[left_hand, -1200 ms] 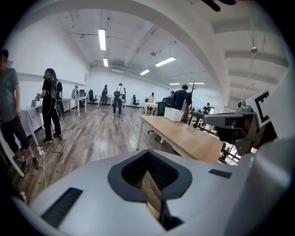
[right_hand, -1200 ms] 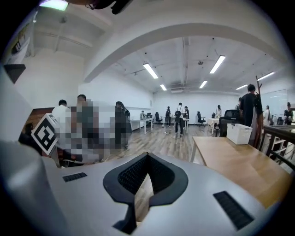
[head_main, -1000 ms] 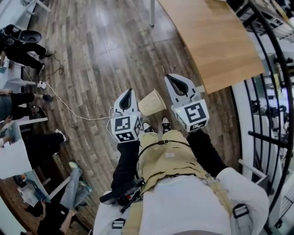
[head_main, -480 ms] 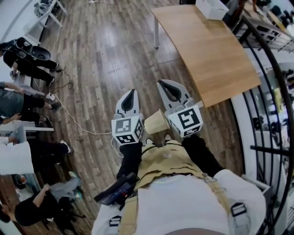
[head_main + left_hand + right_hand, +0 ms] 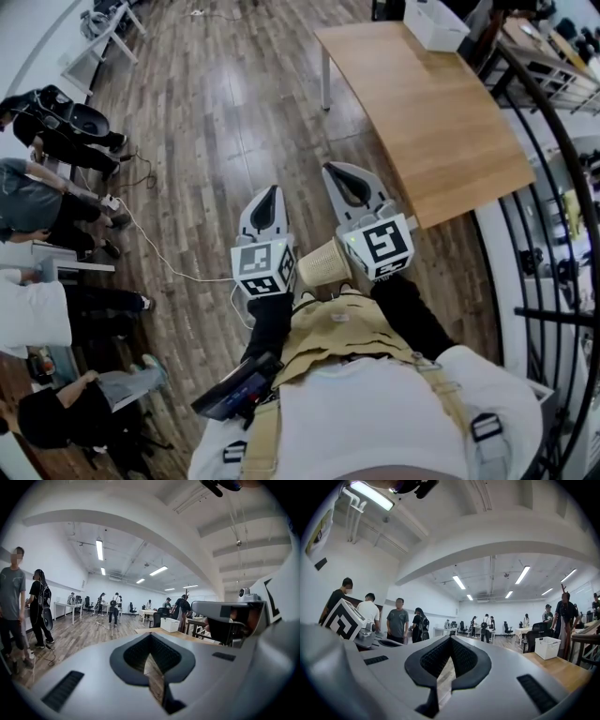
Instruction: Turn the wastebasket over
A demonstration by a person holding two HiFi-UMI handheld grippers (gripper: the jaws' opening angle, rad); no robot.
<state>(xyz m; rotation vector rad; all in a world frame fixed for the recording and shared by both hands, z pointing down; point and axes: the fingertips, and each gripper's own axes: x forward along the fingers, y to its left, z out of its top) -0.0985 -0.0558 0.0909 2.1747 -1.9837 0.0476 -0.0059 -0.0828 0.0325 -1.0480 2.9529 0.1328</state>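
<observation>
The left gripper [image 5: 269,192] and right gripper [image 5: 336,173] both have their fingers closed with nothing between them. The basket [image 5: 321,266] lies on its side behind the fingertips, between the two gripper bodies. Its long axis runs crosswise, wider end toward the left gripper.

You're standing in what's looking like a big open-plan office or lab space. Wood plank floor [image 5: 216,112] is running everywhere, and long strip lights [image 5: 457,581] are glowing across the ceiling. White desks [image 5: 65,605] and black office chairs [image 5: 132,607] are lining the far side, and people [image 5: 397,620] are hanging around in small groups. A wooden bench [image 5: 431,103] is carrying a white crate [image 5: 434,23], and a cable [image 5: 141,234] is trailing over the floor.
</observation>
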